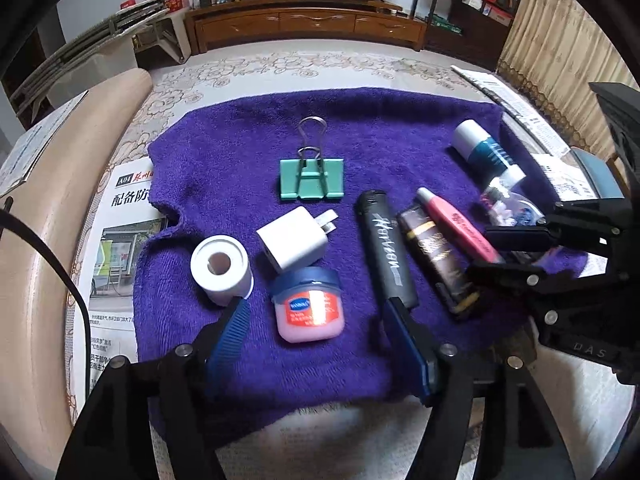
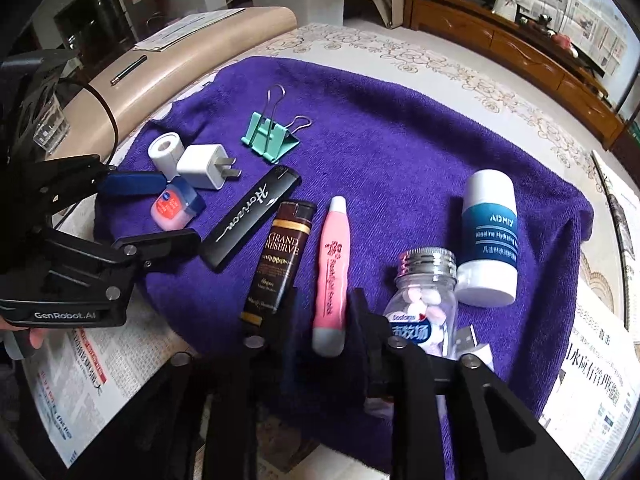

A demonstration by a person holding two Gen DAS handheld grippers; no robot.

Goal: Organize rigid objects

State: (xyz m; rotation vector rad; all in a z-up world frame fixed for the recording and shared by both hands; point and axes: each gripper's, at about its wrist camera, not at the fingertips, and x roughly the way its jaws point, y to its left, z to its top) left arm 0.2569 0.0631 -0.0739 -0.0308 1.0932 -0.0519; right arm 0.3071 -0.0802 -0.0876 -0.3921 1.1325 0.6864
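Observation:
Several small items lie on a purple towel point(image 1: 248, 136) point(image 2: 400, 136). My left gripper point(image 1: 316, 320) point(image 2: 154, 210) is open, its fingers either side of a pink Vaseline jar point(image 1: 308, 310) point(image 2: 174, 208). My right gripper point(image 2: 324, 308) point(image 1: 504, 252) is open around the near end of a pink tube point(image 2: 332, 276) point(image 1: 460, 226). Between lie a black Horizon case point(image 1: 388, 248) point(image 2: 250, 216) and a brown Grand Reserve tube point(image 1: 438, 260) point(image 2: 280, 260). A white charger plug point(image 1: 294, 240) point(image 2: 206, 166), white roll point(image 1: 220, 268) point(image 2: 165, 148) and green binder clip point(image 1: 312, 178) point(image 2: 270, 136) sit farther back.
A clear candy bottle point(image 2: 424, 304) point(image 1: 508, 204) and a white-and-teal bottle point(image 2: 488, 236) point(image 1: 486, 150) lie at the right. Newspapers point(image 1: 112, 264) point(image 2: 592, 380) lie under the towel. A beige rounded headboard edge point(image 1: 40, 216) runs along the left.

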